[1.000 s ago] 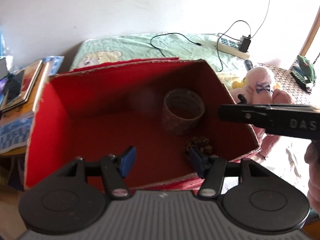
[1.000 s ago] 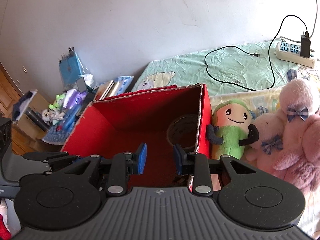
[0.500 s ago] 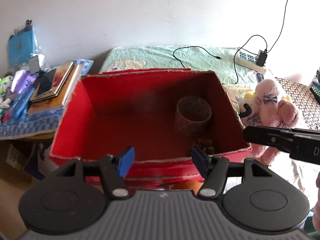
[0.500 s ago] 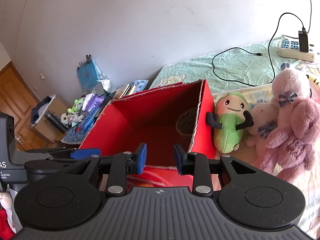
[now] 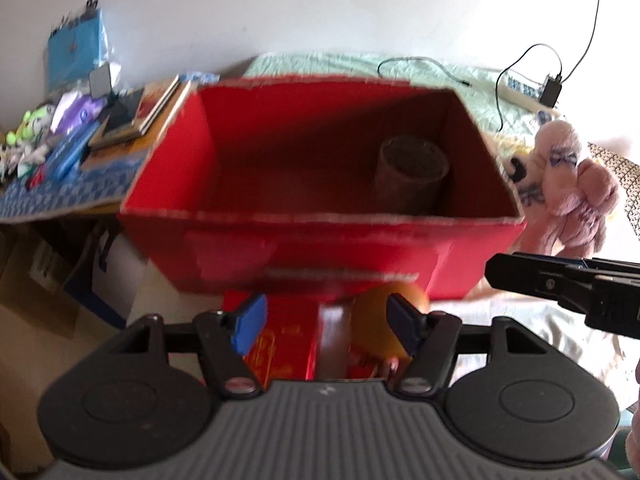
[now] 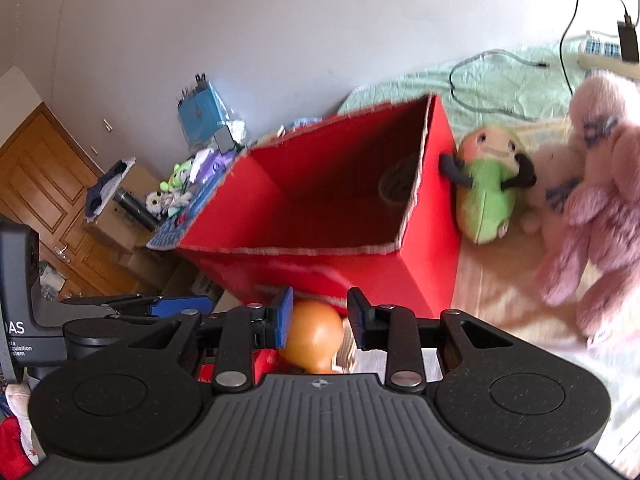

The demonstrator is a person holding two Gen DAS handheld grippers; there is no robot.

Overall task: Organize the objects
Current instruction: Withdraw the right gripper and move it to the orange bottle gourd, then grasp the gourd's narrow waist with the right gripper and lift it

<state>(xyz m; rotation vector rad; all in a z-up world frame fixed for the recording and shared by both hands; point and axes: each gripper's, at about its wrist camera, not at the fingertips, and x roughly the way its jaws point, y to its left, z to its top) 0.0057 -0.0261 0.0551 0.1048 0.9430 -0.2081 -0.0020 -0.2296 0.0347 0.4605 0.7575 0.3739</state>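
Observation:
A red cardboard box (image 5: 320,240) (image 6: 424,264) stands open on the bed, with a brown woven cylinder (image 5: 412,176) (image 6: 396,188) upright in its far right corner. In front of the box lies an orange round object (image 5: 380,320) (image 6: 316,332) beside red packets (image 5: 280,344). My left gripper (image 5: 326,322) is open above these, holding nothing. My right gripper (image 6: 320,318) is open too, with the orange object showing beyond its fingers and apart from them. A green plush (image 6: 488,188) leans on the box's right wall, next to pink plush toys (image 6: 600,184) (image 5: 576,188).
A side table (image 5: 60,196) left of the box carries books, small toys and a blue bag. A power strip (image 5: 524,92) with a black cable lies on the green bedsheet behind. Cardboard boxes (image 6: 128,232) and a wooden door (image 6: 44,176) are at the left.
Both grippers have drawn back from over the box to its near side. The orange object and red packets have come into view. Jaw openings are unchanged.

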